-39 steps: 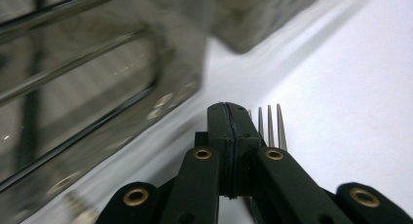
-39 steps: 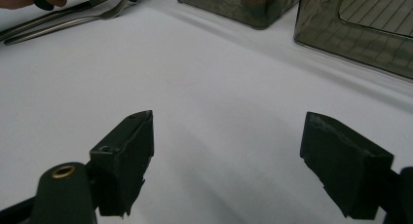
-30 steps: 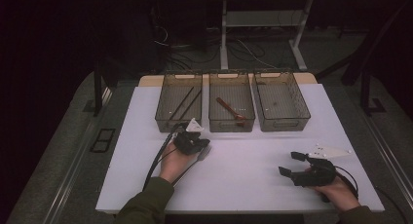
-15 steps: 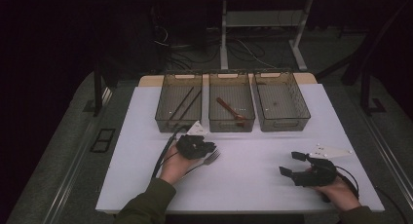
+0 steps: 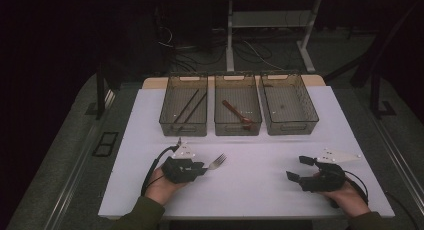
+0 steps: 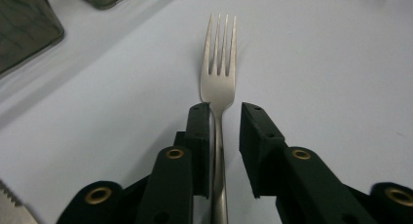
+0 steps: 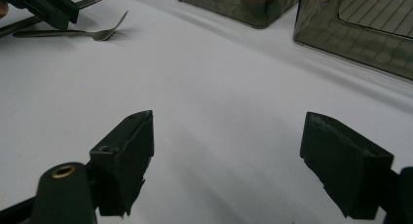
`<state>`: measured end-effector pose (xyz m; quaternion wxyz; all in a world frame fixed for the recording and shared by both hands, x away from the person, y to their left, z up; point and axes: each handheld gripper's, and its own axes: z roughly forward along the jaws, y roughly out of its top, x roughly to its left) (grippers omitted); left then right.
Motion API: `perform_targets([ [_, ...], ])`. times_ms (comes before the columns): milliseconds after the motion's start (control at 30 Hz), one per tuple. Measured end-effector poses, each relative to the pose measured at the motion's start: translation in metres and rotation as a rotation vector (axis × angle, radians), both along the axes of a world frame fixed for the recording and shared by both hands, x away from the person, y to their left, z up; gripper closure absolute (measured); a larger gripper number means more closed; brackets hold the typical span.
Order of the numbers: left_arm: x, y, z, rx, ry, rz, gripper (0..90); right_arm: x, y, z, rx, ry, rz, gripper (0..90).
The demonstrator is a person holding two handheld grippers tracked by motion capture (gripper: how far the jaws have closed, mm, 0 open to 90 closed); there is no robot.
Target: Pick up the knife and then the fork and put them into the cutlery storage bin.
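Where matte white table spreads, shiny four-tined steel fork, smoky ribbed bins

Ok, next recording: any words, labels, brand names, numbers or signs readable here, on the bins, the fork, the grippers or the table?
None: no readable text in these views.
Fork: plain metal, no stamp visible.
Three bins: ribbed smoky plastic, no label.
Left gripper and right gripper: black fingers with brass rivets, no markings.
White table top: blank.
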<state>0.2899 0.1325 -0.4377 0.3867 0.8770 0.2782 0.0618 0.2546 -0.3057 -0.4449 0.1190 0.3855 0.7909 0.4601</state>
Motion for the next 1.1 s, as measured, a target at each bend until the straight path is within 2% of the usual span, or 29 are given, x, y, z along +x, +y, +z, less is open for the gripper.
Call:
perform_targets([
  [100,0.001,0.001,-0.003,0.009,0.010,0.016,75.6,0.000,0.000,0.000,-0.001,0.001,0.000,19.2],
  [200,0.001,0.000,-0.005,0.007,0.015,0.012,76.7,0.000,-0.001,0.000,-0.002,0.001,-0.001,19.2],
  [300,0.002,-0.001,-0.008,0.035,0.016,0.004,78.6,0.000,-0.001,0.000,0.000,0.001,0.000,19.2],
  [400,0.001,-0.002,-0.009,0.030,0.021,0.015,80.3,0.000,0.000,0.000,0.000,0.000,0.001,19.2],
  [667,-0.002,-0.007,-0.007,0.069,-0.006,0.007,84.4,0.000,0.000,0.000,0.007,0.004,0.009,19.2],
  [833,-0.002,-0.010,-0.004,0.073,-0.003,-0.003,84.9,0.001,0.000,0.000,0.054,0.021,-0.003,18.3],
  [933,-0.003,-0.011,0.000,0.046,-0.007,0.001,84.9,0.002,0.000,0.004,0.080,0.034,-0.017,18.3],
  [1000,-0.003,-0.012,0.003,0.036,-0.011,-0.009,84.9,0.004,0.001,0.007,0.093,0.053,-0.019,15.4],
  [1067,-0.004,-0.014,0.006,0.028,-0.015,-0.012,84.9,0.006,0.003,0.011,0.116,0.096,0.013,12.9],
  [1100,-0.004,-0.014,0.008,0.029,-0.023,-0.024,84.9,0.008,0.004,0.012,0.145,0.120,0.025,13.6],
])
